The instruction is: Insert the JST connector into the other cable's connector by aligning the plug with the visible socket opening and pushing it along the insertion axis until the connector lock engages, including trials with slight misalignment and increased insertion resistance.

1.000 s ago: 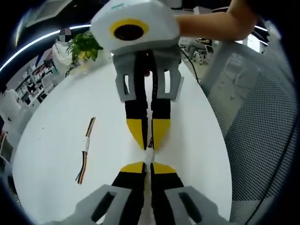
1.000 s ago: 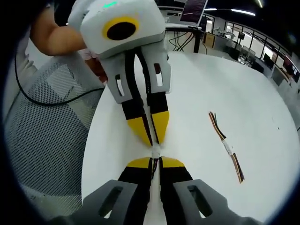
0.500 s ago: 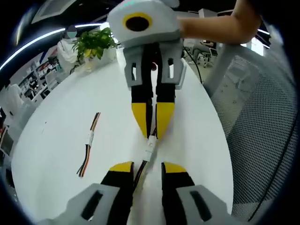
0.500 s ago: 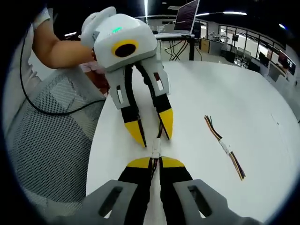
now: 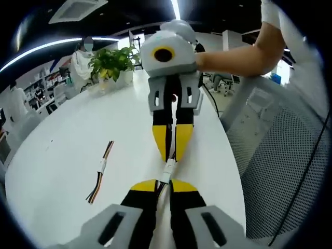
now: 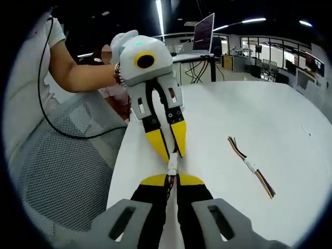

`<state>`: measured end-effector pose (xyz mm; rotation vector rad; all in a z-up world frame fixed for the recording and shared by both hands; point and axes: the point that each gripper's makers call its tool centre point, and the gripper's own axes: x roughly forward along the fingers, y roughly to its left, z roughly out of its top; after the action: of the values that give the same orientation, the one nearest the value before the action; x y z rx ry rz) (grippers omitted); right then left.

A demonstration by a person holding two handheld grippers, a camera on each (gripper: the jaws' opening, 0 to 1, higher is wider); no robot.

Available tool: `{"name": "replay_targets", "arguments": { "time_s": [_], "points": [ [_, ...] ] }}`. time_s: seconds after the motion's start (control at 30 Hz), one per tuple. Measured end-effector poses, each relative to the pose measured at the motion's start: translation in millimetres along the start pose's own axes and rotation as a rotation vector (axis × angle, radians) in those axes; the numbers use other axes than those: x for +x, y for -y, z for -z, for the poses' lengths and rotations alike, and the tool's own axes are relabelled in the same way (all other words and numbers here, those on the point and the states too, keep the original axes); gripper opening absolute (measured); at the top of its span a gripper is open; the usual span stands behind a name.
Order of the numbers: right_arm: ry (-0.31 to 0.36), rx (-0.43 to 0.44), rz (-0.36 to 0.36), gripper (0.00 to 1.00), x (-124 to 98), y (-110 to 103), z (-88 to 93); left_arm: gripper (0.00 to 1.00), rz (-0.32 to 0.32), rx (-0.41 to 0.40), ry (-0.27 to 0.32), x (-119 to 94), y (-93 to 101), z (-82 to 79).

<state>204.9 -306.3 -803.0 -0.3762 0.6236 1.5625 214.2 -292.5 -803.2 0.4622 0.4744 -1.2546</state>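
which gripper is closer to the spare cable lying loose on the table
Neither clearly. Both the left gripper and the right gripper meet at the white joined connector by the table edge, and the spare cable lies off to one side of both, touching neither.

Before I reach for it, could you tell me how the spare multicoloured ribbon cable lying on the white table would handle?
The spare multicoloured ribbon cable is thin with loose, splayed wire ends, so probably floppy and very light. Lying flat on the smooth white table, it may slide when nudged.
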Motion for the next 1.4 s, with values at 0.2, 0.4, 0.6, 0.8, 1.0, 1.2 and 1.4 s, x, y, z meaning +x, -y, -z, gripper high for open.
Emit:
{"name": "replay_targets", "arguments": {
  "time_s": [0.2,0.4,0.6,0.8,1.0,1.2,1.4],
  "points": [
    [0.034,0.001,0.014,0.03,-5.8,2.9,-5.1,0.00,0.000,-0.008,0.032,-2.7,-2.2,-7.2],
    [0.046,-0.013,0.020,0.03,-5.8,3.0,-6.7,0.00,0.001,-0.023,0.050,-3.4,-2.7,-9.4],
    [0.064,-0.011,0.032,0.03,-7.7,5.9,-9.8,0.00,-0.009,-0.033,0.069,-4.6,-5.2,-13.5],
    [0.065,-0.022,0.040,0.02,-8.3,6.8,-11.0,0.00,-0.017,-0.022,0.070,-3.8,-5.9,-15.4],
    [0.067,-0.026,0.048,0.02,-8.5,7.5,-11.9,0.00,-0.019,-0.023,0.073,-3.7,-6.8,-16.3],
    [0.054,-0.029,0.046,0.02,-6.5,6.7,-10.1,0.00,-0.010,-0.018,0.056,-0.8,-4.0,-13.6],
    [0.061,-0.022,0.049,0.02,-6.7,8.1,-11.0,0.00,-0.017,-0.021,0.061,-1.0,-5.9,-14.0]
  ]
}}
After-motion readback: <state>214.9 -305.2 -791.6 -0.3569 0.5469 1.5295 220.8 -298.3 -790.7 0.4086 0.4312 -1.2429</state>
